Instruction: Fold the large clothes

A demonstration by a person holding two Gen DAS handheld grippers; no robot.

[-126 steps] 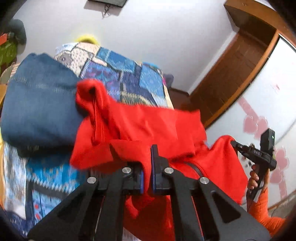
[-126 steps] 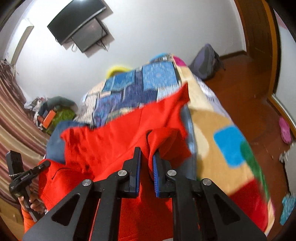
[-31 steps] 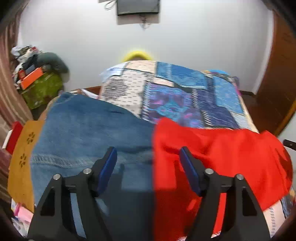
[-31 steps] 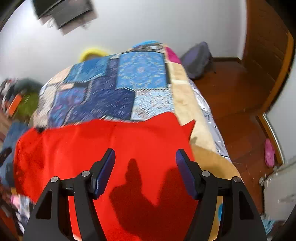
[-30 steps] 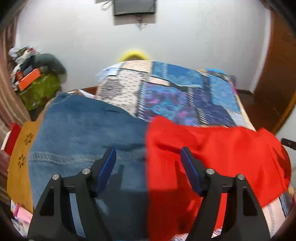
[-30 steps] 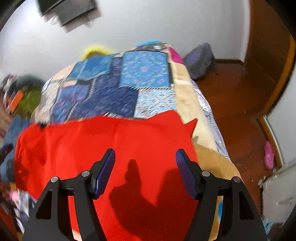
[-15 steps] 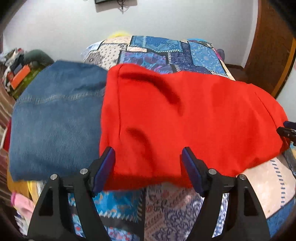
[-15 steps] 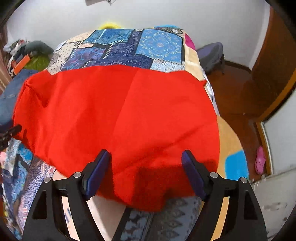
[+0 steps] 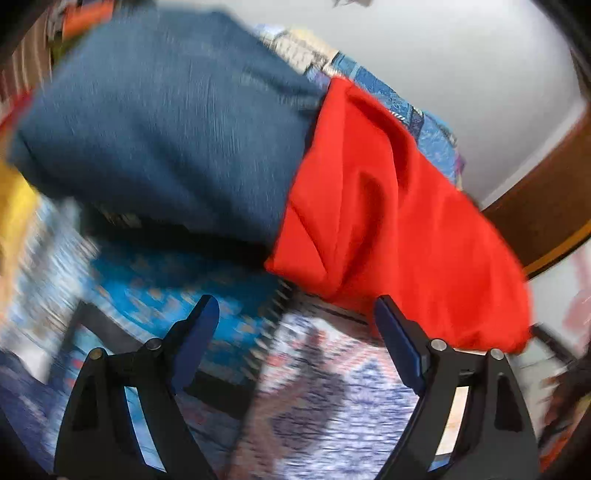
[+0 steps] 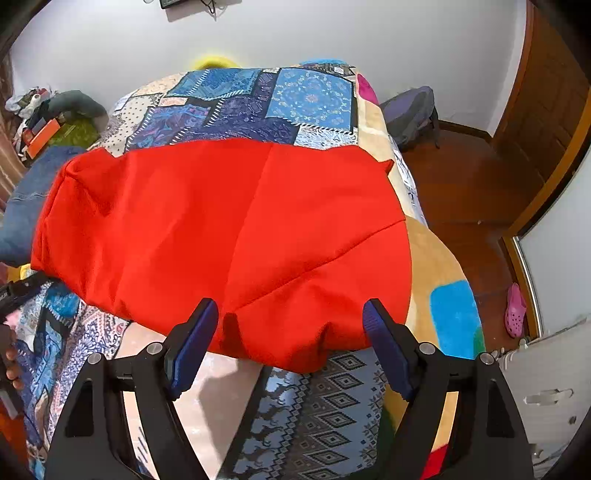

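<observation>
Right wrist view shows the red garment (image 10: 229, 229) lying flat on the patchwork bedspread (image 10: 310, 96), long axis crosswise, its left end against the blue denim pile (image 9: 166, 122). Seconds ago both tongs pinched it; now the left gripper (image 9: 295, 332) and right gripper (image 10: 288, 332) are spread wide, holding nothing.

- White wall (image 10: 332, 33) is closing off the far end ahead of me.
- Reddish wooden floor (image 10: 461, 192) is running along my right.
- Patchwork bedspread (image 10: 258, 99) is covering the bed.
- Grey backpack (image 10: 410, 114) is leaning at the wall.
- Pink clog (image 10: 515, 310) is lying on the floor.
</observation>
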